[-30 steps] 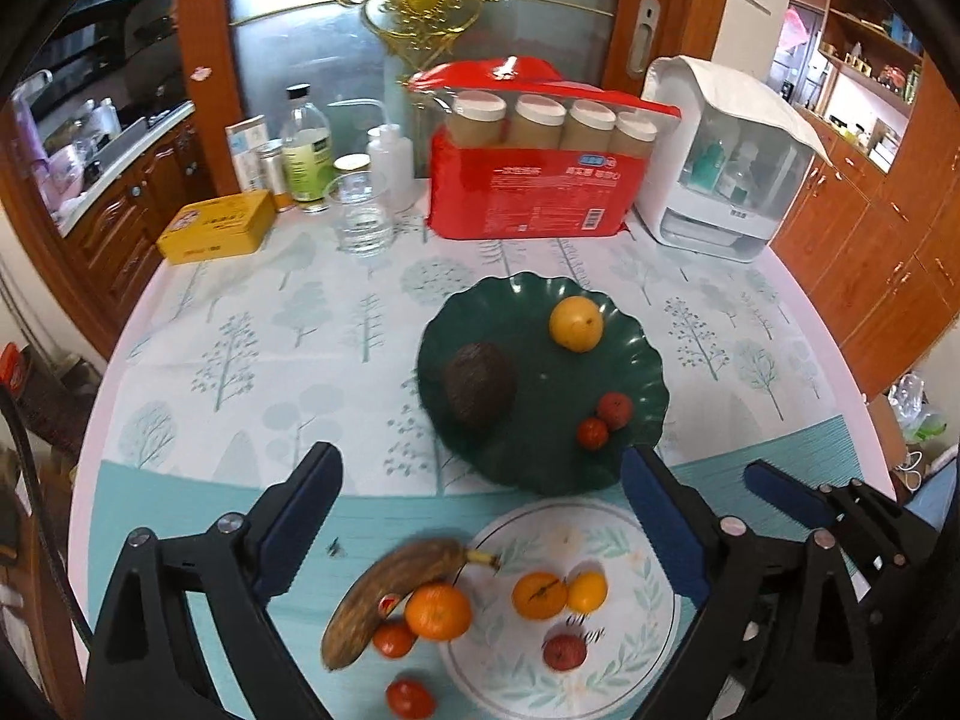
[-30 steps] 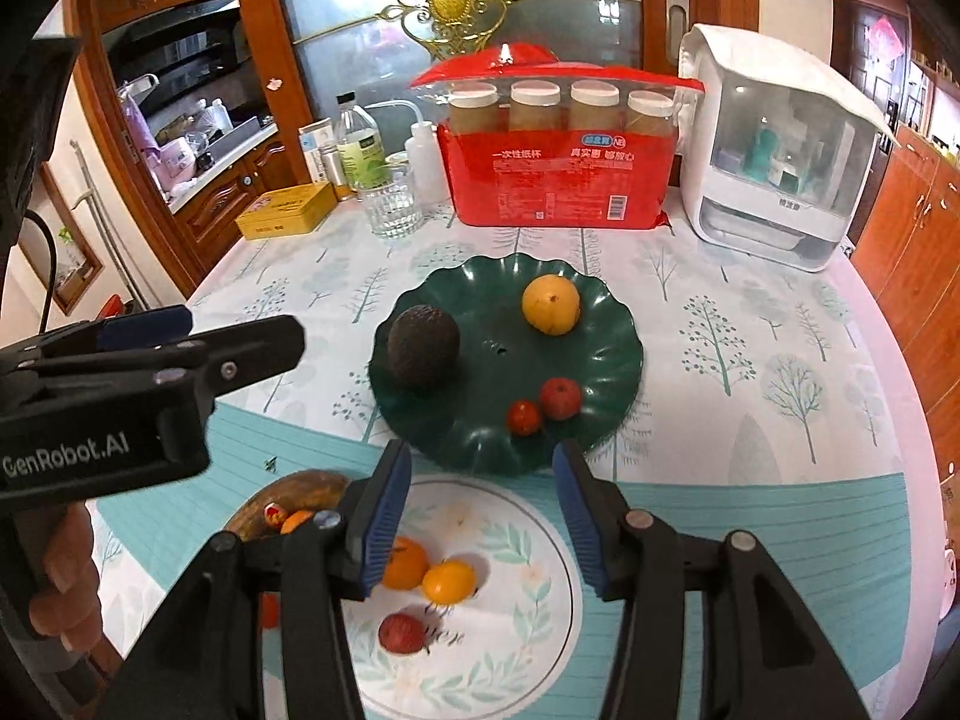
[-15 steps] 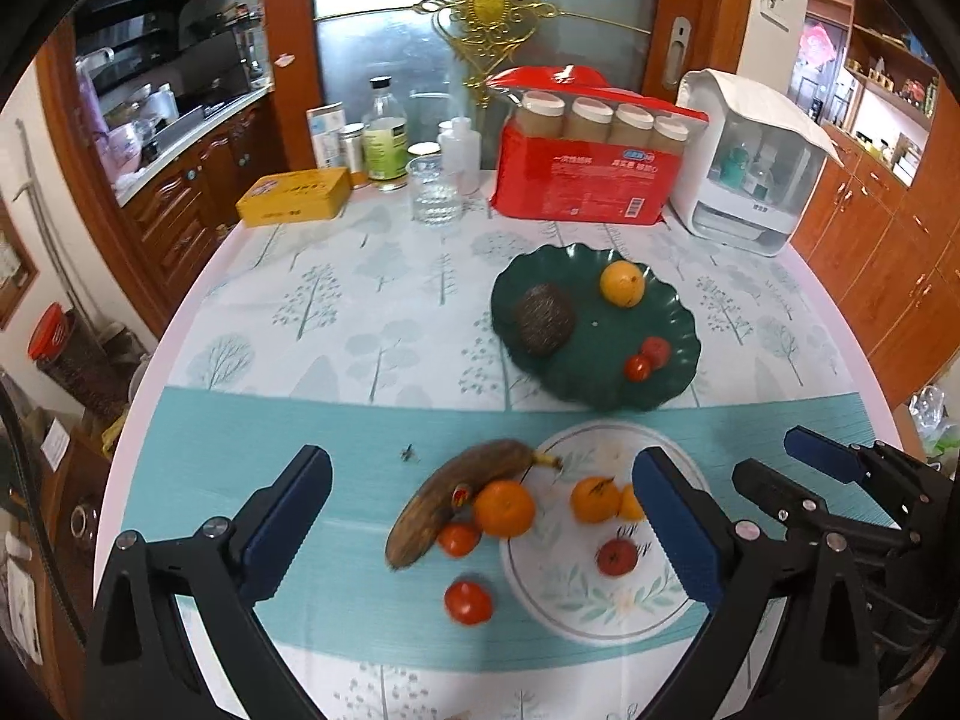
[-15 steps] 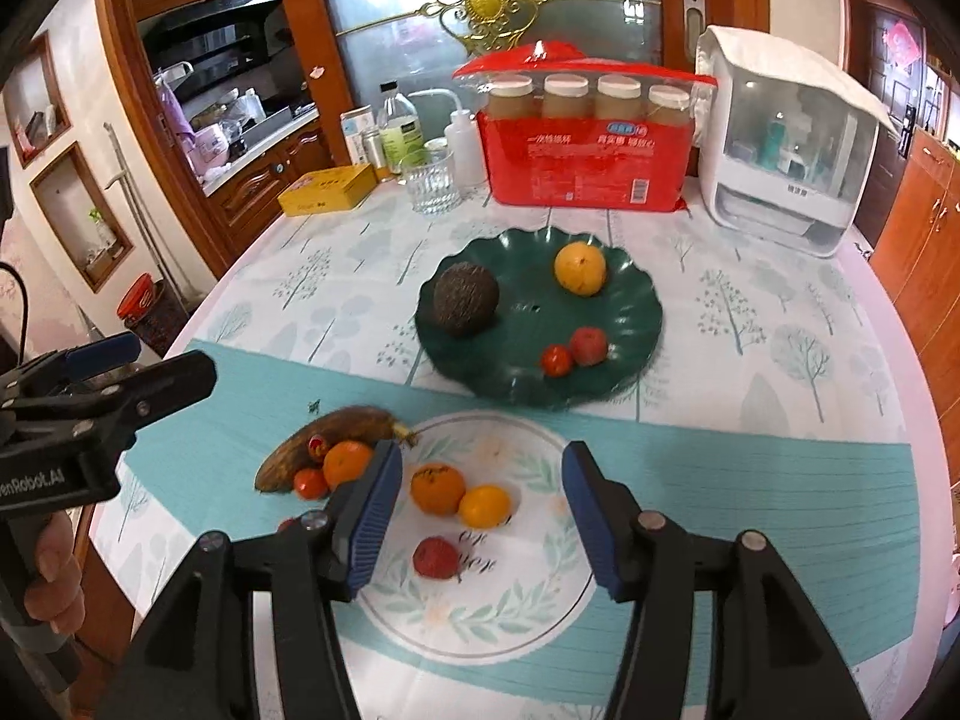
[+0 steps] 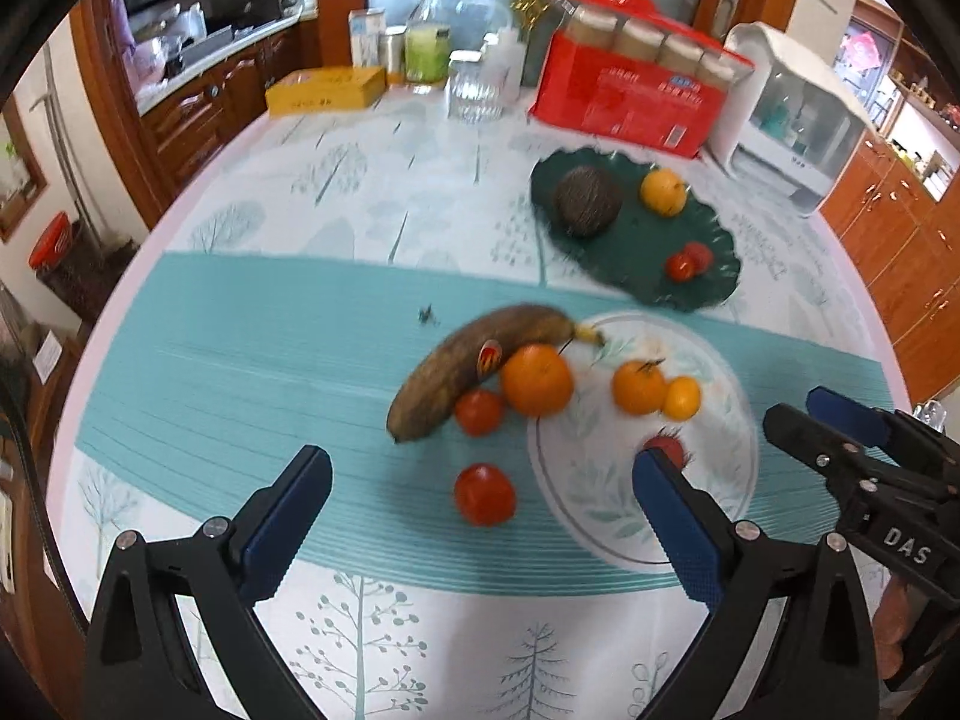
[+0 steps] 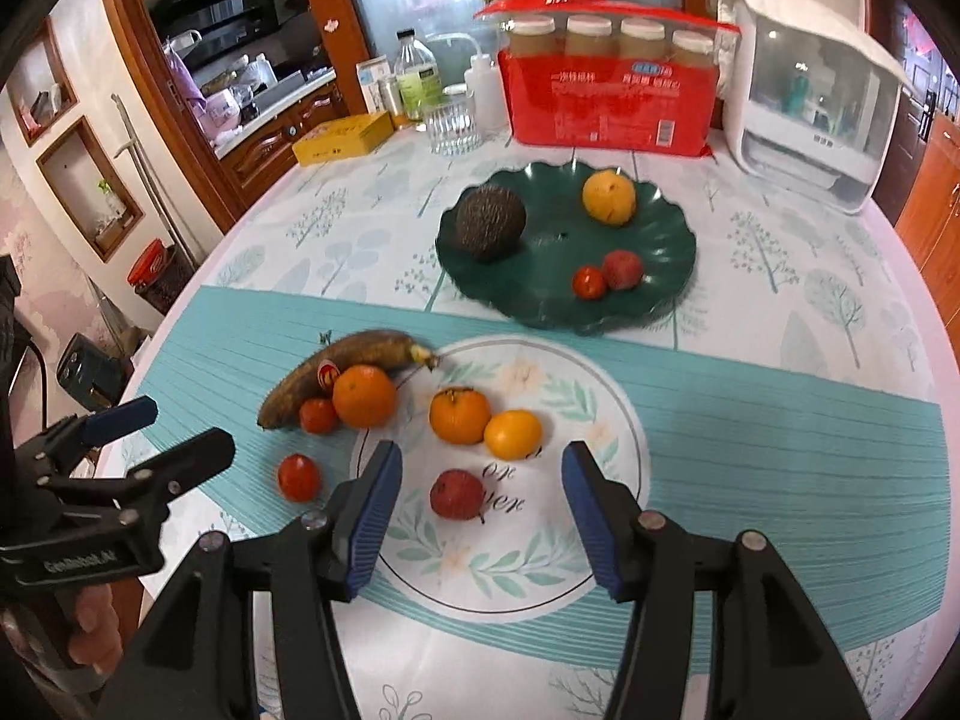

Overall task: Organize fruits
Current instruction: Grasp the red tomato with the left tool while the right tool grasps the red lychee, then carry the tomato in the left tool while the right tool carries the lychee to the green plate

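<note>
Left gripper [image 5: 480, 498] jaws spread, empty, straddling loose tomato [image 5: 485, 493] beside white plate [image 5: 708, 534], lined up for pickup. Right gripper [image 6: 480, 492] jaws spread, empty, framing red fruit [image 6: 457, 493] on that plate.

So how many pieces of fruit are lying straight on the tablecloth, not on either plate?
4, as far as I can see: the brown banana, a big orange against it, a small red fruit tucked beside them, and another red one alone, nearer the camera.
</note>
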